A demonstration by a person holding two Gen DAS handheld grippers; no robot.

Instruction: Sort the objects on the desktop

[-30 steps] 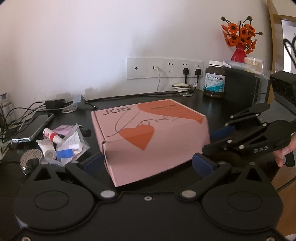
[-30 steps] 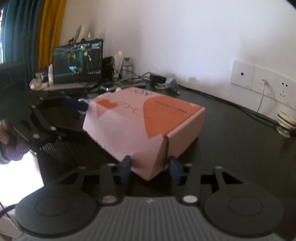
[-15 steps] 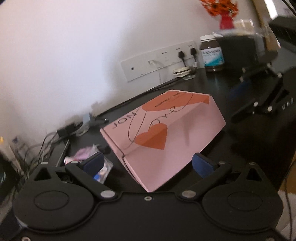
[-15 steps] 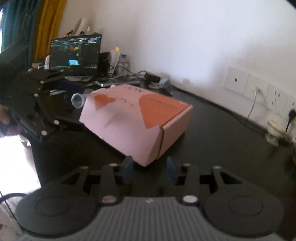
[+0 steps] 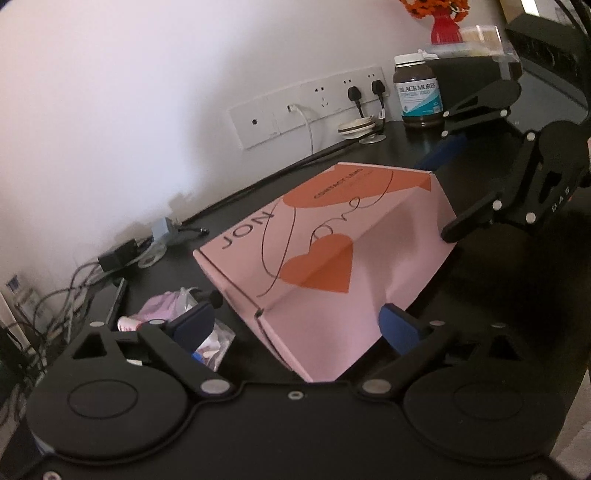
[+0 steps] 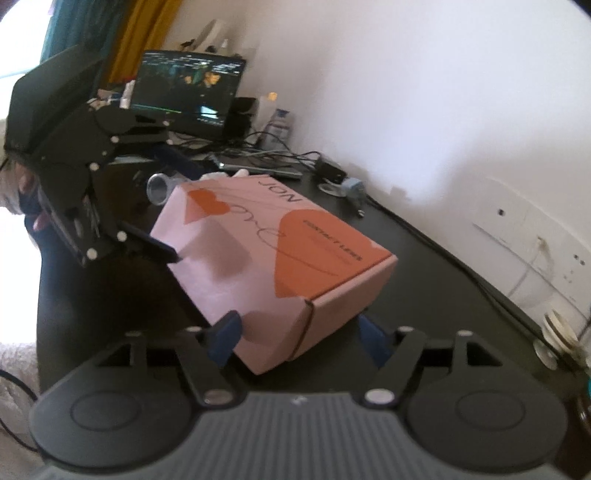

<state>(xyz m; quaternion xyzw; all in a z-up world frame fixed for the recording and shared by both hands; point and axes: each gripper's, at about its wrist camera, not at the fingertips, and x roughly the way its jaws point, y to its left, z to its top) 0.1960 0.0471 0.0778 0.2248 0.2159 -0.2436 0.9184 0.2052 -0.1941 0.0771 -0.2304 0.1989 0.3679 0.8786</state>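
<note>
A clear plastic bag of small toiletries (image 5: 207, 332) lies near the black desk's (image 5: 369, 151) left edge. Mid-desk sits the pink cardboard box with orange hearts (image 5: 332, 258). The left gripper (image 5: 295, 325) is closing around its near corner, pads apart from it; the right gripper (image 6: 295, 339) is opening astride another corner.

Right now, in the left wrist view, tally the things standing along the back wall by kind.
Brown supplement bottle: 1
Red vase of orange flowers: 1
Black plugs in the wall sockets: 2
White charger plug: 1
Total: 5
</note>
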